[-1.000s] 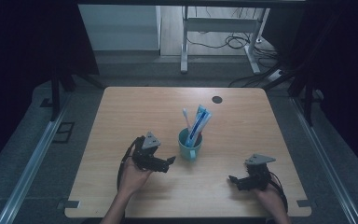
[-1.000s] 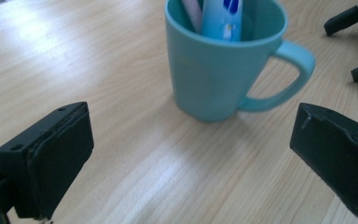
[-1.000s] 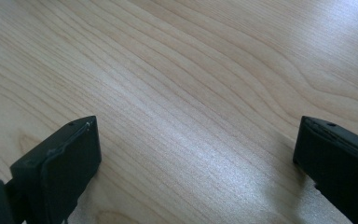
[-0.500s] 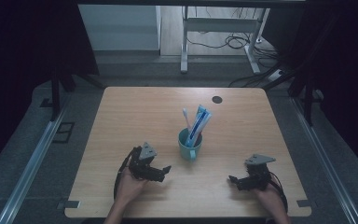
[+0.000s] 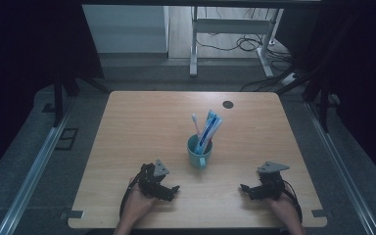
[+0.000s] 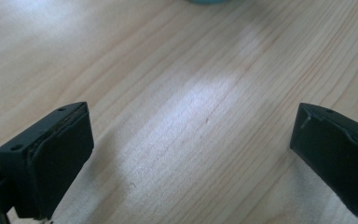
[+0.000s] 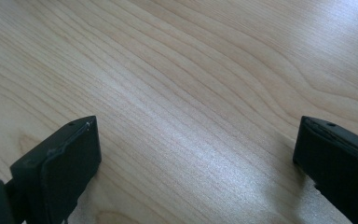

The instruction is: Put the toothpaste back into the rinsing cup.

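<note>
A teal mug [image 5: 198, 152] is being carried by the wooden tabletop [image 5: 142, 122], slightly nearer the front edge than the centre, with its handle turned toward that edge. Inside the mug, a blue-and-white toothpaste tube [image 5: 210, 128] and a toothbrush [image 5: 195, 124] are being held upright, both leaning against the rim and projecting well above it. A small dark disc [image 5: 228, 104] is lying near the far right corner.

The left gripper [image 5: 169, 188] is being held by a hand [image 5: 138, 205] near the front edge, left of the mug and apart from it. Its jaws are being kept wide apart, with bare wood between them. The right gripper [image 5: 247, 188] is being held near the front right corner, likewise spread wide and gripping nothing.
</note>
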The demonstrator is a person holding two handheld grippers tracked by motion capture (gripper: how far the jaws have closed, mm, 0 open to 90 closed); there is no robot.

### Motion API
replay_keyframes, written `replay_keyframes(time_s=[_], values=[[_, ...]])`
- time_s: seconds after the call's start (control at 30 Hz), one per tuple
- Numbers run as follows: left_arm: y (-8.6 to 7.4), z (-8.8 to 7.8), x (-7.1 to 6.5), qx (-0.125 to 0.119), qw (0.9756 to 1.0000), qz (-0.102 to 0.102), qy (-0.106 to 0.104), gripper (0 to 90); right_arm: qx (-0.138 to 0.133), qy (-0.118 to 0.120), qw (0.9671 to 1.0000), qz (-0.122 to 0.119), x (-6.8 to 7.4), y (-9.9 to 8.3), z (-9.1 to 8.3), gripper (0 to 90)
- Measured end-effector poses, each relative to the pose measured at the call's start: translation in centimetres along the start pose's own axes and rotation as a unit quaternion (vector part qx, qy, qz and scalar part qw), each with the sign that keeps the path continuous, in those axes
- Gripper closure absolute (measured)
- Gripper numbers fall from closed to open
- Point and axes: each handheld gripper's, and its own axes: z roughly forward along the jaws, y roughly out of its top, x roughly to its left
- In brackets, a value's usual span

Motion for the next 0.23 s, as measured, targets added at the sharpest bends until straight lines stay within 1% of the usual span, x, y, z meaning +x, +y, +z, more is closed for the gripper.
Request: replay_keyframes(time_s=[0.07, 0.13, 0.23], values=[[-0.11, 0.27, -0.04, 0.005, 1.0000, 0.000, 0.000, 0.0, 0.000, 0.000, 1.0000, 0.000, 0.00, 0.00, 0.00, 0.4], [-0.20, 0.36, 0.06, 0.003, 0.9999, -0.009, -0.007, 0.0, 0.000, 0.000, 1.0000, 0.000, 0.00, 0.00, 0.00, 0.4], [-0.23, 0.37, 0.18, 0.004, 0.9998, -0.017, -0.006, 0.0, 0.000, 0.000, 1.0000, 0.000, 0.00, -0.01, 0.00, 0.4]])
